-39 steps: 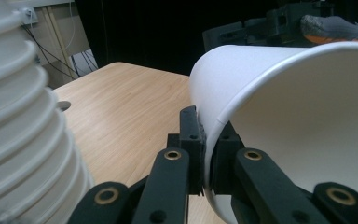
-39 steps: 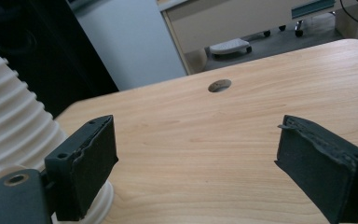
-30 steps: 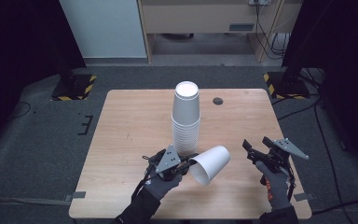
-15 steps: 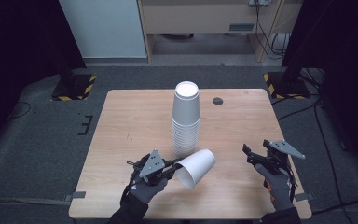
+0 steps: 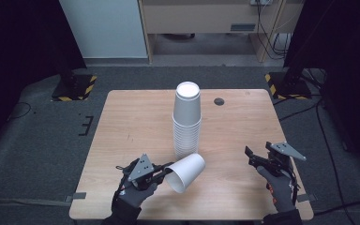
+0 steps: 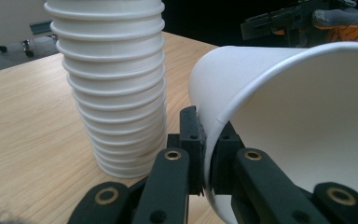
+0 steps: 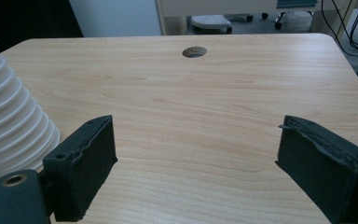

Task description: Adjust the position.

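A: White paper is what we see first. We hold one white cup [image 5: 185, 171] on its side, low in the middle of the high view. Its open mouth points down toward the bottom left of the frame.

B: Yes, and our left tongs [image 5: 161, 172] pinch its rim. In the left gripper view the two black pads are shut tight on the thin cup [image 6: 298, 121] wall, one pad inside and one outside.

A: The tall stack of cups [image 5: 186, 119] stands upside down in the middle of the wooden table [image 5: 131, 122]. The cup we hold is just below it in the frame, very near the bottom of the stack. We cannot tell if they touch.

B: In the left gripper view the stack [image 6: 109, 84] fills the upper left, and the cup is at the right.

A: Our right tongs [image 5: 253, 157] are at the lower right of the high view, well apart from the cup. They are wide open with nothing in them.

B: In the right gripper view we see bare table [image 7: 205, 107] between the two pads. The stack [image 7: 9, 126] peeks in at the left edge. A small dark round hole [image 7: 194, 51] sits near the top of that frame.
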